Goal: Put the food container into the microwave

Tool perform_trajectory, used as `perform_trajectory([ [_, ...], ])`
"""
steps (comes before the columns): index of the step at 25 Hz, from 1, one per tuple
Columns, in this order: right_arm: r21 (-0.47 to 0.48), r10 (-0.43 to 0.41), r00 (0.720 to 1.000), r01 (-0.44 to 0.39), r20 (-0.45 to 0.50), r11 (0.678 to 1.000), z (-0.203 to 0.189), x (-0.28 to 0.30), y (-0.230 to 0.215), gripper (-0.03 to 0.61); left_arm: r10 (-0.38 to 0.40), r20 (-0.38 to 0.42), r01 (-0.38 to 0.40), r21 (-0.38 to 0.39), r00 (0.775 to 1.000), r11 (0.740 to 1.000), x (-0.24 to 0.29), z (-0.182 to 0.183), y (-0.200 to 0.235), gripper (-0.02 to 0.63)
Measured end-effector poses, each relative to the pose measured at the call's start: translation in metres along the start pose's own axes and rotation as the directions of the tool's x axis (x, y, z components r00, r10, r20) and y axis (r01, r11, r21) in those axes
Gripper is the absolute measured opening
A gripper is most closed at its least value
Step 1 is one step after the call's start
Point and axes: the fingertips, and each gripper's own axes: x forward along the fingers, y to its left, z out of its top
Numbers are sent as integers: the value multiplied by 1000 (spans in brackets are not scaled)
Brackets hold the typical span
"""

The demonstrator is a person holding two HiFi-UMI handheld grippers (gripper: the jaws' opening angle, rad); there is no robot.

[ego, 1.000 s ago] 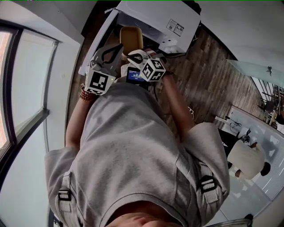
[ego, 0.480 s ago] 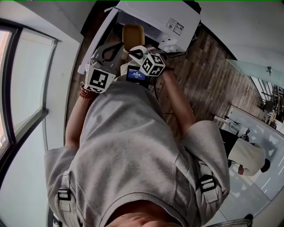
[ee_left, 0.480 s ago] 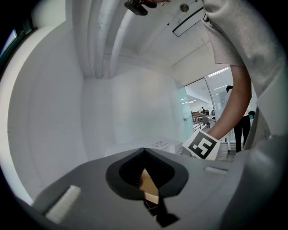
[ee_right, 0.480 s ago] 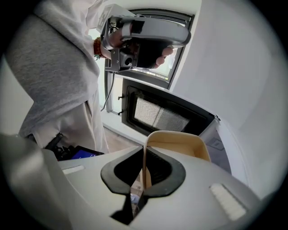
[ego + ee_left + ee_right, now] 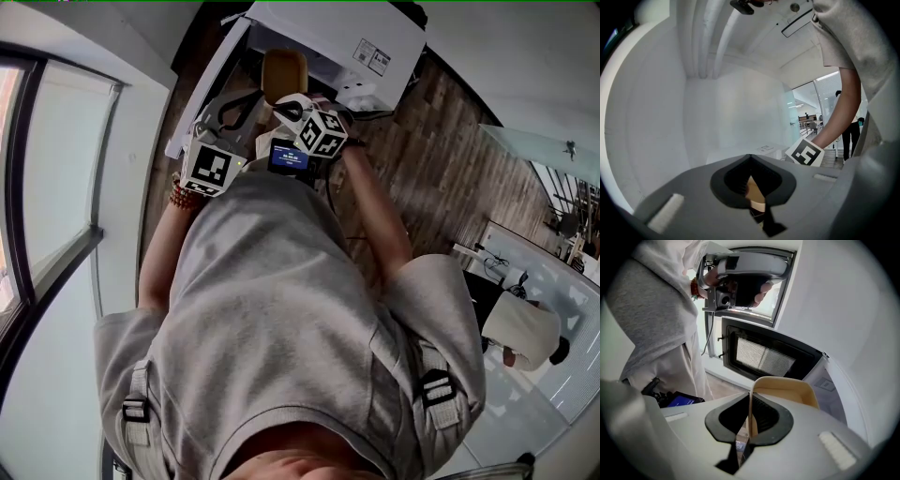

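A tan food container (image 5: 284,73) hangs in front of the open white microwave (image 5: 342,33). My right gripper (image 5: 749,411) is shut on the container's (image 5: 787,387) thin near rim, so the tub sticks out past the jaws toward the microwave's door (image 5: 764,357), which stands open. In the head view the right gripper (image 5: 291,111) sits just below the container. My left gripper (image 5: 232,111) is beside it on the left, jaws closed. The left gripper (image 5: 750,159) points at a white wall, and a tan sliver shows through the hollow behind its tips.
The right gripper's marker cube (image 5: 806,153) and a bare forearm (image 5: 843,108) are to the left gripper's right. A phone with a lit blue screen (image 5: 286,155) is at the person's waist. Wooden flooring (image 5: 431,159) lies right of the microwave. A window (image 5: 56,187) fills the left.
Both grippers and the container have crept a little up the picture toward the microwave. The right gripper's hold on the rim is unchanged.
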Motion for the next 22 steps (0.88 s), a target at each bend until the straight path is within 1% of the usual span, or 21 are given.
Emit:
perform_trajectory([
  [10,61,-17,1000,18,-8,998,-8,9,-11,35,-22,-15,22,1,1000,1000,2,-4,-1,-2],
  [14,101,-25,1000,27,-14,995,-12,13,-15,35,-17,-13,17,0,1000,1000,-1,-4,0,-2],
  [22,116,-73,997,77,-38,990,-15,22,-30,35,-15,-21,15,2,1000,1000,-2,-7,5,-2],
])
